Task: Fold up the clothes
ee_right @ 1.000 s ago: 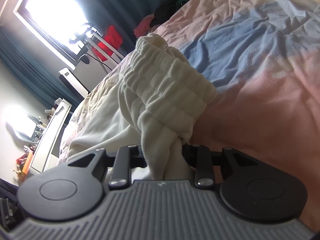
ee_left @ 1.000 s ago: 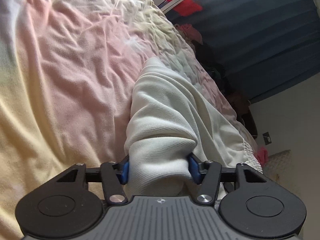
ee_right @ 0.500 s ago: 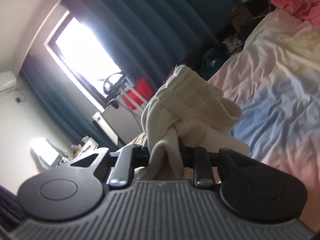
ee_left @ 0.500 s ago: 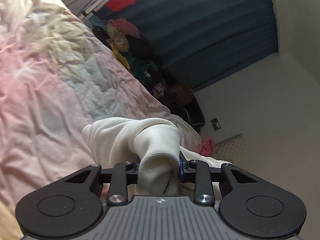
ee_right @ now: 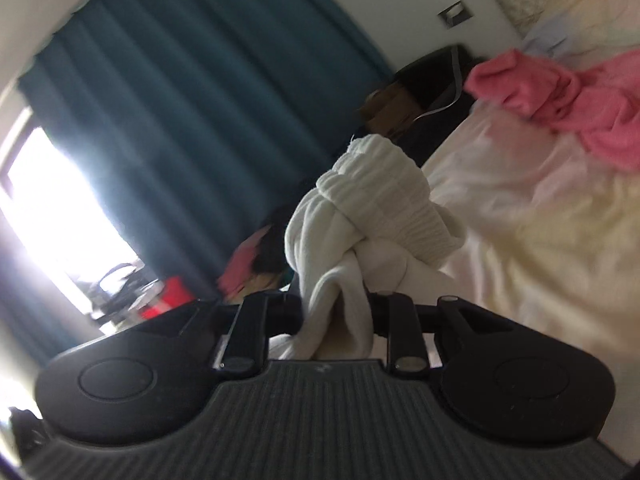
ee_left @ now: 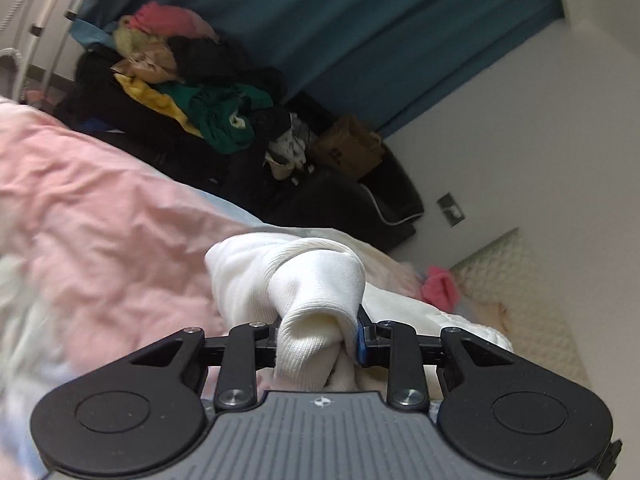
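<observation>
A white knitted garment [ee_left: 316,280] is bunched between the jaws of my left gripper [ee_left: 318,336], which is shut on a thick fold of it above the pink and cream bedspread [ee_left: 100,232]. In the right wrist view the same white garment [ee_right: 376,216], with a ribbed elastic band showing, is pinched in my right gripper [ee_right: 340,316], shut and lifted off the bed [ee_right: 540,240]. Cloth hides the pads of both grippers almost wholly. A pink garment [ee_right: 560,96] lies crumpled on the bed farther right.
A heap of mixed clothes [ee_left: 188,92] is piled beyond the bed's far edge, in front of teal curtains [ee_left: 360,32]. A cardboard box [ee_left: 348,148] and dark bag sit by the wall. A bright window [ee_right: 52,216] and a drying rack with red cloth [ee_right: 168,300] stand at left.
Both grippers have risen and swung across the bed, carrying the white garment up off the bedspread. The left jaws have closed tighter on the fold. The views now look toward curtains and wall.
</observation>
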Demonstrator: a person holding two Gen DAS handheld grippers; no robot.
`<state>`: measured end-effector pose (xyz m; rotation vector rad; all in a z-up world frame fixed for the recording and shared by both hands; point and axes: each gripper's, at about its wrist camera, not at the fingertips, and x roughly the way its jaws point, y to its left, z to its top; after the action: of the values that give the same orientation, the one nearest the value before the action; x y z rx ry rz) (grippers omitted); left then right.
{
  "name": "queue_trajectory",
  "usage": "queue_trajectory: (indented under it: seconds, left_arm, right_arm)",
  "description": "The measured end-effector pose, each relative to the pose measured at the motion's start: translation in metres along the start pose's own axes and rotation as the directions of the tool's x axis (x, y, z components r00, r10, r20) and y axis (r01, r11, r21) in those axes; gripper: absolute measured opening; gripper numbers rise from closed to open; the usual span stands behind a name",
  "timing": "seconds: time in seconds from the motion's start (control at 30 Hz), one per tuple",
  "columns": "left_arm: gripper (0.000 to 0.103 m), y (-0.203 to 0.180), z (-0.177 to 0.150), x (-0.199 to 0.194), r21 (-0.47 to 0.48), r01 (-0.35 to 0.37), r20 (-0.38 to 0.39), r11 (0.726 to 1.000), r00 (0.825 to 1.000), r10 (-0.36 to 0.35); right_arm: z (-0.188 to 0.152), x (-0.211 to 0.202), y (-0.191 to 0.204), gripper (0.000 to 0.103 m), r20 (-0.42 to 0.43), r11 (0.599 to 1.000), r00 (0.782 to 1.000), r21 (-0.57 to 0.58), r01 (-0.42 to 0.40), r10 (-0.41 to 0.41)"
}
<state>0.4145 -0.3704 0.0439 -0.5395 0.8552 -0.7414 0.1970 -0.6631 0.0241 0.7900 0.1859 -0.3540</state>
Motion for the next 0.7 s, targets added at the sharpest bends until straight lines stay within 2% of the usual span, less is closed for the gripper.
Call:
queue_trajectory:
  seconds: [0.1,0.23,0.33,0.43,0.5,0.6,0.7]
  left_arm:
    - [0.031,-0.001,0.001,0.048,0.12,-0.031,0.002,0.992,1.0,0.031]
    - [0.032,0.027,-0.021,0.089,0.137,-0.036,-0.049,0.99,0.998,0.043]
    - [0.033,0.046,-0.037,0.09,0.184,-0.012,-0.073,0.983,0.997,0.026]
    - [0.035,0.065,-0.065,0.085,0.23,-0.037,-0.107,0.972,0.992,0.063]
    - [0.037,0.081,-0.086,0.082,0.244,-0.07,-0.127,0.967,0.986,0.104]
    - [0.042,0.098,-0.112,0.082,0.306,-0.15,-0.13,0.94,0.972,0.198]
    - [0.046,0.1,-0.113,0.073,0.313,-0.151,-0.107,0.938,0.976,0.192]
  right_arm:
    - [-0.006,0.028,-0.025,0.026,0.02,1.0,0.999,-0.004,0.03,-0.03]
    - [-0.035,0.048,-0.067,0.026,0.007,0.996,0.998,0.058,0.061,-0.062]
    - [-0.066,0.039,-0.104,0.026,-0.004,0.989,1.0,0.144,0.01,-0.01]
    - [-0.099,0.02,-0.136,0.026,-0.009,0.962,1.0,0.272,-0.026,0.03]
    - [-0.126,0.012,-0.146,0.026,-0.034,0.948,0.999,0.318,0.008,0.003]
    - [-0.16,0.009,-0.152,0.03,-0.091,0.933,0.993,0.345,0.099,-0.071]
    - [-0.167,0.007,-0.145,0.032,-0.107,0.94,0.988,0.312,0.138,-0.109]
